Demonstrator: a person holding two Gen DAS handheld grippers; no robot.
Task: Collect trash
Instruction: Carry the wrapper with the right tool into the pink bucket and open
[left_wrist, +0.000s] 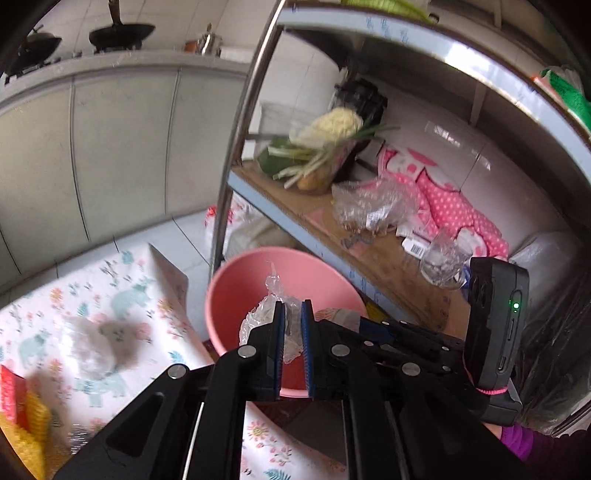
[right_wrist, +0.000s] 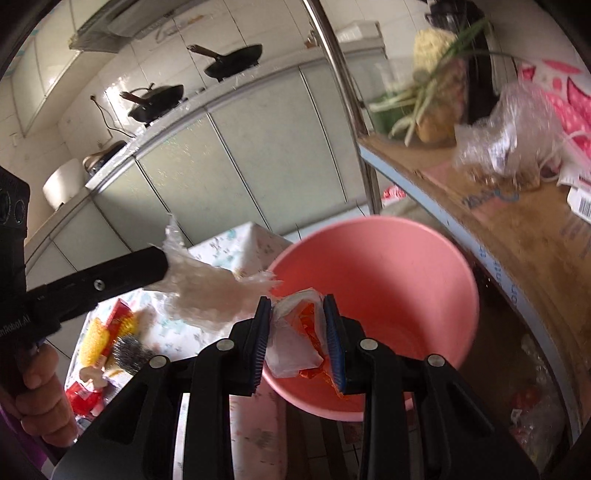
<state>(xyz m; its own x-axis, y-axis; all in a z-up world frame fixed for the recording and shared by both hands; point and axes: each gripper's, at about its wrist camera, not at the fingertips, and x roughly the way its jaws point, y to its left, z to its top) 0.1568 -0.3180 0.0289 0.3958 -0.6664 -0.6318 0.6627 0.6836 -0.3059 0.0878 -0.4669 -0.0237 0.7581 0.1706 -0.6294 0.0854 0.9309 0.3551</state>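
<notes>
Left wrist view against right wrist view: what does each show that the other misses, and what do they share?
Only the left wrist view shows the clear glass tumbler on the wooden shelf and the left gripper end-on, shut on crumpled clear plastic wrap.

Only the right wrist view shows the right gripper shut on a white-and-orange wrapper, the grey steel-wool scourer and the white pot.

Both show the round pink plastic bucket, the floral tablecloth, black pans and shelf vegetables.

Woks on counter; cauliflower on shelf
</notes>
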